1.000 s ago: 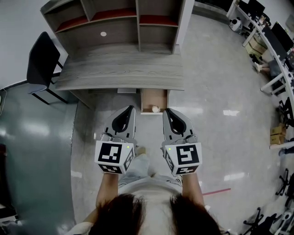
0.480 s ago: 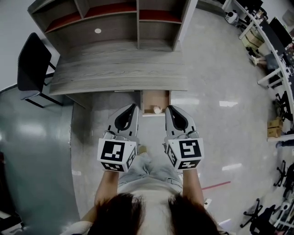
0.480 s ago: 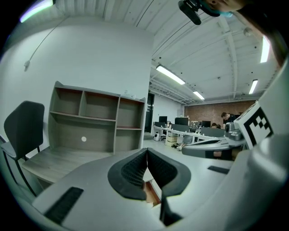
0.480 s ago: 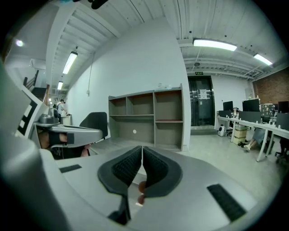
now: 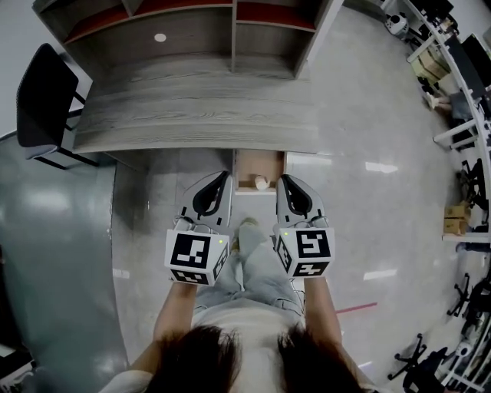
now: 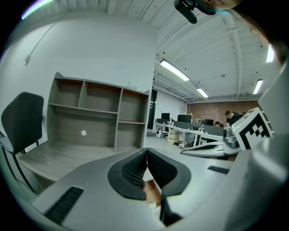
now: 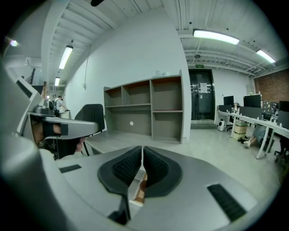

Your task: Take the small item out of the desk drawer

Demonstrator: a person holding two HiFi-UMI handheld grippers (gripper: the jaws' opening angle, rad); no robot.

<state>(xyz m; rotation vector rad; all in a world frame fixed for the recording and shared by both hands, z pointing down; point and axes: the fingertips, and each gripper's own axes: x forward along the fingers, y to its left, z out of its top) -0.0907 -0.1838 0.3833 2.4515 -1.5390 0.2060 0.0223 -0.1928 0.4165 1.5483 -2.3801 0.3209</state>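
Note:
The wooden desk drawer [image 5: 257, 165] stands pulled open under the grey desk [image 5: 192, 115]. A small pale round item [image 5: 261, 183] lies at its front end. My left gripper [image 5: 223, 179] hangs just left of the drawer front, its jaws shut and empty. My right gripper [image 5: 281, 181] hangs just right of the drawer front, also shut and empty. In the left gripper view the shut gripper [image 6: 146, 152] points at the desk, with the drawer [image 6: 152, 195] showing below its tips. In the right gripper view the shut gripper [image 7: 142, 150] sits above a sliver of the drawer [image 7: 138, 189].
An open shelf unit [image 5: 192, 23] stands on the desk's back. A black chair [image 5: 38, 92] is at the desk's left end. The person's legs and a shoe [image 5: 247, 224] are between the grippers. Office desks and chairs [image 5: 460, 69] line the right side.
Both grippers have sunk and come nearer the desk, keeping either side of the drawer front. The person has stepped forward, one foot now showing between the grippers. Both pairs of jaws stayed shut.

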